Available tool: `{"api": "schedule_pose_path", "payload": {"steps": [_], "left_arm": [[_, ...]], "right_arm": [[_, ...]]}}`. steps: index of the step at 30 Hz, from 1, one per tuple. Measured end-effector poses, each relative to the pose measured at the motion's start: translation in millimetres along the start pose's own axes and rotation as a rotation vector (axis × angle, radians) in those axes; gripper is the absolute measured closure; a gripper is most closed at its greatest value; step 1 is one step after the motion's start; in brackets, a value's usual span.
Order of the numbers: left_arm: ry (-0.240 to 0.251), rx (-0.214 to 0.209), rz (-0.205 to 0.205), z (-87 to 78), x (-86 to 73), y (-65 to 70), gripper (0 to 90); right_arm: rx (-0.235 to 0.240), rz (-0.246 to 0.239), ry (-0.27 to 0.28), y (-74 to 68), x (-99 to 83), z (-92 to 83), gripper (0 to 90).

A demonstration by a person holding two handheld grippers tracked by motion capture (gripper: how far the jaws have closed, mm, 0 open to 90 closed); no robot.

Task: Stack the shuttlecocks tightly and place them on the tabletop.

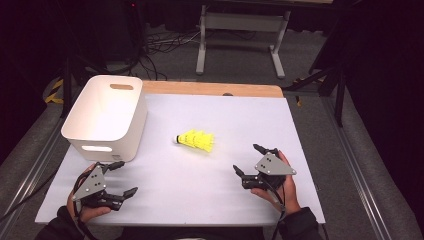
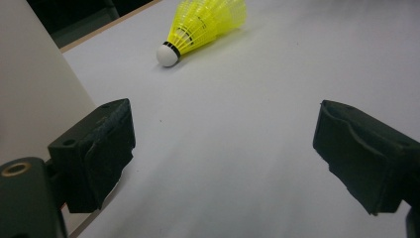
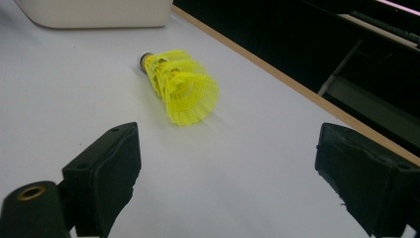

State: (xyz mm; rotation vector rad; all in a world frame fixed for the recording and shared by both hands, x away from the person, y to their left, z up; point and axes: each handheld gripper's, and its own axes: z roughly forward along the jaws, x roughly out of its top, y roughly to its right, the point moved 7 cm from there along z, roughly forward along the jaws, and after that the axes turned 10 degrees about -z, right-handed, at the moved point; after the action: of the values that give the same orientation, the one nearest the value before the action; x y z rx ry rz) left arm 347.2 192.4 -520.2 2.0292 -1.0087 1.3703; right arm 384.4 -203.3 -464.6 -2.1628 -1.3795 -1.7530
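While my right gripper [image 1: 248, 162] sits low at the near right of the tabletop [image 1: 240, 125], its fingers [image 3: 106, 181] stand wide apart with nothing between them, and I judge that spread is meant for the flared skirt of the yellow shuttlecock [image 1: 195, 140] ahead. My right hand [image 1: 280, 187] cups the gripper from behind, wrist near the front edge, fingers aimed forward and inward at the open end of the skirt. My left gripper [image 1: 119, 180] rests at the near left, just in front of the white bin [image 1: 105, 116], its fingers [image 2: 96, 151] also spread and empty (I take it as waiting its turn); my left hand [image 1: 85, 202] holds it tilted toward the middle. Farther out, the shuttlecock lies on its side on bare tabletop, about midway between the two grippers and well apart from both, cork nose toward the bin, skirt toward my right. That lie suits a right-hand pick-up, as I read it. Beyond it, at the far left, the bin stands upright with its mouth open, a likely place for the drop
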Motion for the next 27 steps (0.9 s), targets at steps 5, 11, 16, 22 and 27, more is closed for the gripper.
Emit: {"api": "schedule_pose_path", "payload": {"steps": [5,11,16,22,27], "left_arm": [[-0.006,0.005,0.002,0.2,-0.7,0.0,8.8],[-0.004,0.013,-0.006,-1.7,-1.6,-0.9,7.8],[-0.003,0.011,-0.003,-1.9,-1.2,-1.0,7.3],[0.000,0.010,-0.001,-2.8,-0.9,-1.9,6.1],[-0.003,0.009,0.004,-3.3,-1.3,-1.4,6.0]], "right_arm": [[0.007,0.015,-0.011,-4.7,-15.4,-3.5,11.3],[0.006,0.051,-0.014,-12.5,-34.2,-10.1,10.7],[-0.003,0.056,-0.024,-13.9,-41.7,-14.9,10.1],[0.004,0.047,-0.045,-17.4,-47.2,-15.0,9.5],[0.013,0.047,-0.055,-18.8,-48.3,-12.6,9.4]]}}
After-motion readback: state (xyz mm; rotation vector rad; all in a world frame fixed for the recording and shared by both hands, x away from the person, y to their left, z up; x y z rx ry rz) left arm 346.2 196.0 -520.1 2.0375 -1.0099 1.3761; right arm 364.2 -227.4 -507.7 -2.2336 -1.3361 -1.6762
